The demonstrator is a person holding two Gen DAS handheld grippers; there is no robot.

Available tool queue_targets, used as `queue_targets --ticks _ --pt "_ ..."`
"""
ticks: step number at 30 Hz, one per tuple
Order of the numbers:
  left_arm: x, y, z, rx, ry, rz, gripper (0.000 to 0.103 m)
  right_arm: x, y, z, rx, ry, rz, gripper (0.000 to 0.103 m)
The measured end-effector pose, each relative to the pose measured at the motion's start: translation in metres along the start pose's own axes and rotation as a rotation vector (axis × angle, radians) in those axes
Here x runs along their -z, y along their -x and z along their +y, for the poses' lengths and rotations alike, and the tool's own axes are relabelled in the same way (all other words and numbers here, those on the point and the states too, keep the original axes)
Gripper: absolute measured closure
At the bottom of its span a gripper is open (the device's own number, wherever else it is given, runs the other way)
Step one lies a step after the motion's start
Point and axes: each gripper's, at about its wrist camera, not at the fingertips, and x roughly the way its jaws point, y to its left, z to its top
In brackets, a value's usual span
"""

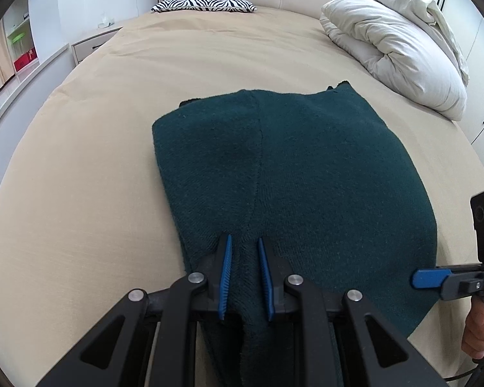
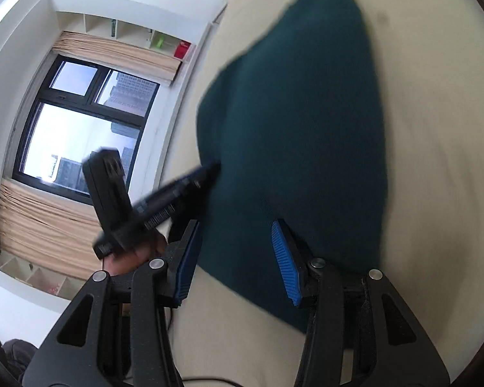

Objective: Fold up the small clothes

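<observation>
A dark green knitted garment (image 1: 293, 174) lies folded on the beige bed; it also shows, blurred, in the right wrist view (image 2: 300, 113). My left gripper (image 1: 244, 251) is shut on the garment's near edge, with a ridge of fabric bunched between its blue pads. My right gripper (image 2: 237, 238) is open over the garment's edge and holds nothing; it also shows at the right edge of the left wrist view (image 1: 430, 278). The left gripper appears as a blurred dark shape in the right wrist view (image 2: 177, 190).
The beige bed sheet (image 1: 96, 161) spreads all around the garment. A rolled cream duvet (image 1: 393, 42) lies at the far right and a zebra-striped pillow (image 1: 203, 4) at the headboard. A nightstand (image 1: 93, 43) and a window (image 2: 80, 113) stand to the left of the bed.
</observation>
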Motion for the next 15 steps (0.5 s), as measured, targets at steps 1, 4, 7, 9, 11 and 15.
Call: queue_targets --ticks 1,4,7,9,11,15 --pt "0.000 0.000 0.000 0.001 0.003 0.001 0.083 0.007 0.009 -0.008 -0.023 -0.020 -0.006 0.060" --pt "0.000 0.006 0.006 0.045 0.037 -0.006 0.084 0.019 0.027 -0.030 -0.069 -0.083 -0.015 0.061" --pt "0.002 0.024 0.025 0.127 0.103 -0.025 0.082 0.011 0.034 -0.028 -0.017 -0.072 -0.052 0.060" --pt "0.005 0.040 0.037 0.133 0.150 -0.065 0.067 0.014 0.067 -0.034 0.043 -0.056 -0.102 0.057" --pt "0.005 0.050 0.045 0.115 0.171 -0.100 0.057 0.017 0.101 -0.037 0.052 -0.038 -0.148 0.056" --pt "0.001 0.047 0.069 0.156 0.277 -0.103 0.047 -0.002 0.110 -0.033 0.113 -0.031 -0.237 0.042"
